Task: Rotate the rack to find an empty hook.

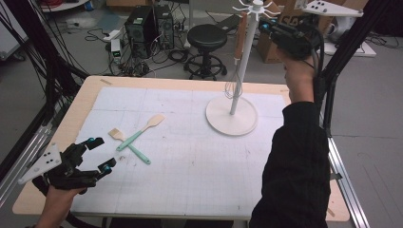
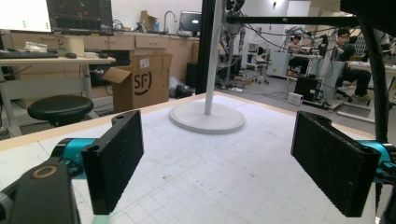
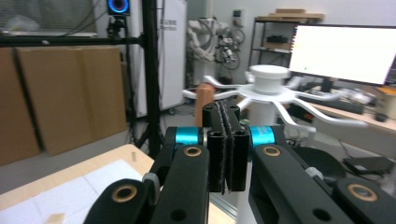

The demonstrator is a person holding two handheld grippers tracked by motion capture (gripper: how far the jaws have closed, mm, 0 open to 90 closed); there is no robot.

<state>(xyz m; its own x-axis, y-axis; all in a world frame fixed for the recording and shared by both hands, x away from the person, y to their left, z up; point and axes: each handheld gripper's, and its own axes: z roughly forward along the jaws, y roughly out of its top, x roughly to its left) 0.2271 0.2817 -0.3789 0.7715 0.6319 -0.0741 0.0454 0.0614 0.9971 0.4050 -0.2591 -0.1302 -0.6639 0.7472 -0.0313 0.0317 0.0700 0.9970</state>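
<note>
Beside white hook-topped stand (image 1: 242,61), right gripper (image 1: 274,27) hovering, jaws pressed together empty; wooden-handled whisk (image 1: 236,57) hanging just left of it; left gripper (image 1: 100,154) resting wide apart, far off.

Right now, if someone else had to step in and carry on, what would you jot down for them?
Right gripper: raised by the top of the white rack, jaws shut on nothing.
Left gripper: low over the near left of the mat, jaws open, holding nothing.
Done: a whisk with a wooden handle hangs from one hook of the rack.
Left: a spatula and a brush, both with green handles, lie crossed on the mat beyond the left gripper. They probably go on the rack next.
</note>
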